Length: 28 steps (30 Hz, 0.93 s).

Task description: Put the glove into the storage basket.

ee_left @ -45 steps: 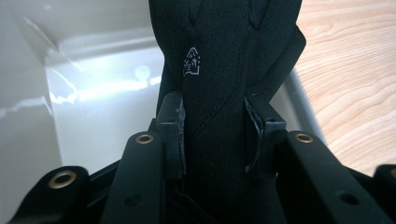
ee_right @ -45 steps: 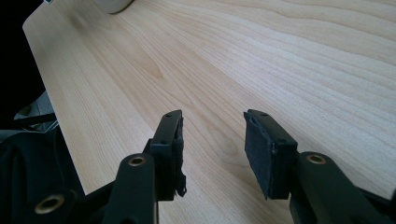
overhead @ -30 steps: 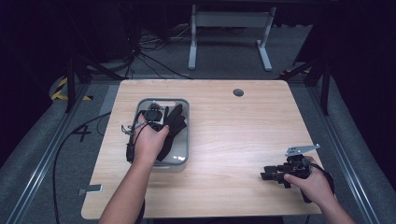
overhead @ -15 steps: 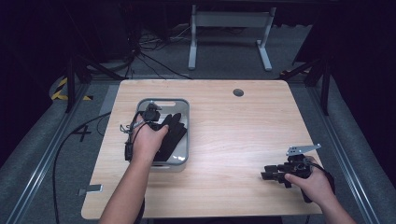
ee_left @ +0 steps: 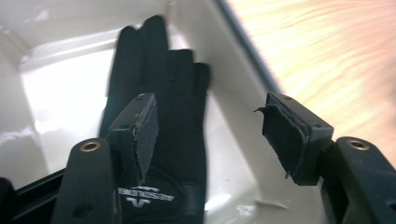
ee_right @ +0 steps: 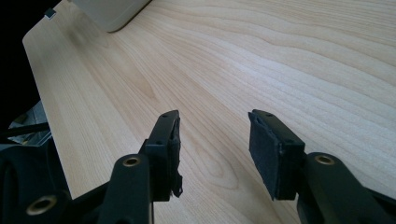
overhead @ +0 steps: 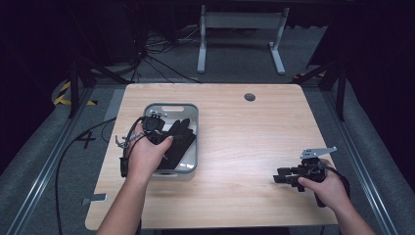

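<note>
Left gripper (ee_left: pixel 210 126) over tray (overhead: pixel 190 108), jaws just opened wide, nothing between pads. Glove (ee_left: pixel 159 93) lying flat on tray floor under the jaws, fingers pointing away toward far wall, cuff logo nearest. In high view glove (overhead: pixel 180 139) spread across right half of tray, one edge up against right wall. Looks released, not gripped.

Right gripper (ee_right: pixel 215 140) resting low over bare table (ee_right: pixel 280 56) at near right, jaws wide and just opened further, empty. Well apart from tray.

Risks from here:
- Snagging glove on the way out. Left pad (ee_left: pixel 147 135) sits close above the fabric; frayed pad edges could catch the knit and drag it back out of tray.
- Glove edge riding up right wall. Could flop over rim if nudged by hand or jaw.
- Cable at left gripper looping near tray's near-left corner in high view. Tug on withdrawal could shift the light tray.
- Tray near table's left edge; sideways push moves it further that way.
- Left gripper view blurred, so exact gap between pads and glove hard to call.

Probably safest: straight lift, no sideways sweep.
</note>
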Motion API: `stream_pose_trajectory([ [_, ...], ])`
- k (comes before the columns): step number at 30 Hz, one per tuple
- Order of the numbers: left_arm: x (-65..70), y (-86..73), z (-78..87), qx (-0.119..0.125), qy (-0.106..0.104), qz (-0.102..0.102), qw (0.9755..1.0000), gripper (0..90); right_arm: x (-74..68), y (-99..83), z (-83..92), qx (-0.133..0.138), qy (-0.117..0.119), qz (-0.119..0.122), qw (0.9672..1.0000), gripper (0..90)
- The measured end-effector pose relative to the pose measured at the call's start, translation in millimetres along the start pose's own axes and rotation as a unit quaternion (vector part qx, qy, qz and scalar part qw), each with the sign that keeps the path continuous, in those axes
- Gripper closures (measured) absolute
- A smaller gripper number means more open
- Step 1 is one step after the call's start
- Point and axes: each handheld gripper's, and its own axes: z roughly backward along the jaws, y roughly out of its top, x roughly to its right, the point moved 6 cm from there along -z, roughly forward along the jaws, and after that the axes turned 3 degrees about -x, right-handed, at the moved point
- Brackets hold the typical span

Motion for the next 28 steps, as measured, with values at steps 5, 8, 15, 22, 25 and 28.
stream_pose_trajectory([
  [5,16.3,-9.0,13.1,0.008,-0.007,-0.031,0.9995,36.1,2.1,-1.2,1.5,0.001,-0.006,-0.004,1.0000,53.5],
  [8,29.0,-18.9,21.5,0.016,-0.019,-0.046,0.9986,36.2,4.4,-0.7,3.6,0.007,-0.013,-0.001,0.9999,52.5],
  [15,54.2,-41.7,36.2,0.042,-0.054,-0.065,0.9955,36.4,12.5,-2.5,7.0,0.012,-0.024,-0.003,0.9996,52.0],
  [22,59.5,-48.4,44.0,0.046,-0.050,-0.079,0.9946,36.0,14.7,-3.9,7.7,0.015,-0.028,-0.004,0.9995,51.9],
  [25,56.8,-50.2,43.7,0.045,-0.051,-0.075,0.9949,35.9,14.8,-4.3,7.0,0.014,-0.026,-0.004,0.9996,51.8],
  [28,55.3,-50.7,45.4,0.048,-0.050,-0.073,0.9949,35.5,15.2,-4.0,6.0,0.014,-0.028,-0.003,0.9995,51.8],
])
